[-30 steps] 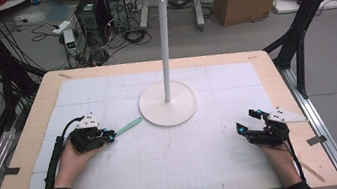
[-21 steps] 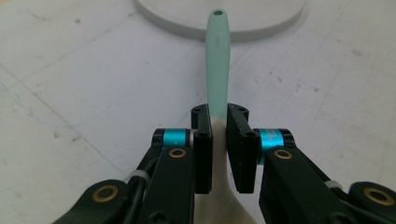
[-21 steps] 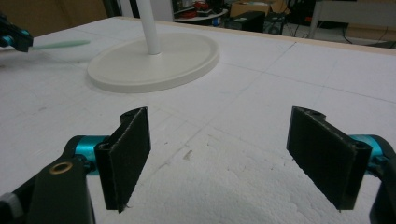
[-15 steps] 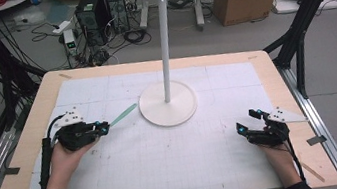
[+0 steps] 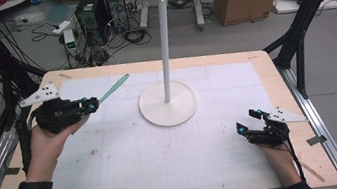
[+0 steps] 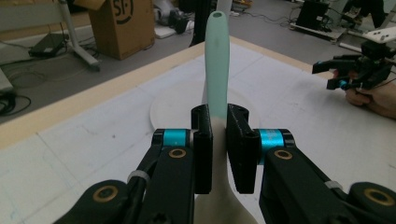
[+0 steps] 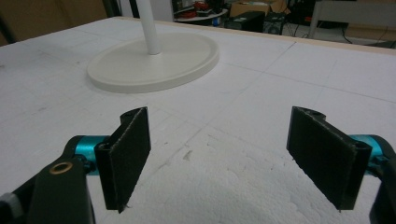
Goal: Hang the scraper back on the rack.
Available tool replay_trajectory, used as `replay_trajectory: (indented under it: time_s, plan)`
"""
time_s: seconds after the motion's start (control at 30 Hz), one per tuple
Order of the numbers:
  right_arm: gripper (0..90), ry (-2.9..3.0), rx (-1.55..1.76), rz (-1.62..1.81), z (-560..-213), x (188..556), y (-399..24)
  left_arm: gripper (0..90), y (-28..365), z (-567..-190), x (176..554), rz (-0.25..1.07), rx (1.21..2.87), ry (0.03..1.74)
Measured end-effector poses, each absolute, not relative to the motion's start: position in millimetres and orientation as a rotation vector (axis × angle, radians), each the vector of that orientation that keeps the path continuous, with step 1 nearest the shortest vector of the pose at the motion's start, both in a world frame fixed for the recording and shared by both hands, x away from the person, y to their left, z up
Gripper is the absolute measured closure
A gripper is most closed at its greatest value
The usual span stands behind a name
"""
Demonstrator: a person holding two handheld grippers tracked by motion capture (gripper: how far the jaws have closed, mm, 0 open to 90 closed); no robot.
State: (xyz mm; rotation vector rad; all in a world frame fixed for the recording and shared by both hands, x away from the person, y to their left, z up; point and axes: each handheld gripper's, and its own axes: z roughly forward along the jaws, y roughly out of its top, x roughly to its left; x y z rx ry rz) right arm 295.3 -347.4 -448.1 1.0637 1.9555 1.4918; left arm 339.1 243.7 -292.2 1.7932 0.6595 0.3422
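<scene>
You are gripping the pale green plastic spoon [image 6: 216,60] in the left gripper [image 5: 88,105]; be aligning its handle hole toward the white hook stand [image 5: 164,49]. The right gripper [image 5: 249,123] is resting open on the bench [image 5: 232,59].

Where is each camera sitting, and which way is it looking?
High view: above the person's side, looking forward and down on the table; both forearms show, with the left hand-held gripper and the right hand-held gripper.
Left gripper view: rides the left hand-held gripper, looking along its jaws at the mint-green utensil it grips.
Right gripper view: rides the right hand-held gripper, low over the table, facing its open jaws.
Shared: all see the white stand.
</scene>
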Motion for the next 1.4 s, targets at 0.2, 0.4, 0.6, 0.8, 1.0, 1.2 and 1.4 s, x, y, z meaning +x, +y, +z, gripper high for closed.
replay_trajectory:
  time_s: [0.2, 0.4, 0.6, 0.8, 1.0, 1.2, 1.4]
  plan:
    - [20.8, 1.956, 1.064, 1.492, -448.1, 295.3, -347.3, 81.3, 241.5, -252.3, 344.4, 0.335, 1.761, 0.623]
    - [20.8, 1.955, 1.061, 1.493, -448.1, 295.7, -347.6, 81.3, 238.3, -215.0, 349.9, 0.338, 1.755, 0.586]
    - [20.9, 1.95, 1.063, 1.494, -448.1, 295.9, -347.6, 81.2, 231.8, -182.5, 354.5, 0.339, 1.757, 0.544]
    - [20.9, 1.951, 1.064, 1.496, -448.1, 295.7, -347.6, 81.3, 219.8, -151.5, 358.8, 0.364, 1.783, 0.509]
    - [20.9, 1.952, 1.063, 1.497, -448.1, 295.7, -347.5, 81.2, 214.0, -133.2, 363.4, 0.385, 1.769, 0.497]
    - [20.9, 1.952, 1.063, 1.497, -448.1, 295.6, -347.4, 81.2, 203.7, -126.5, 369.6, 0.398, 1.77, 0.486]
    - [20.9, 1.954, 1.061, 1.496, -448.1, 295.5, -347.4, 81.2, 196.7, -124.1, 374.0, 0.401, 1.777, 0.483]
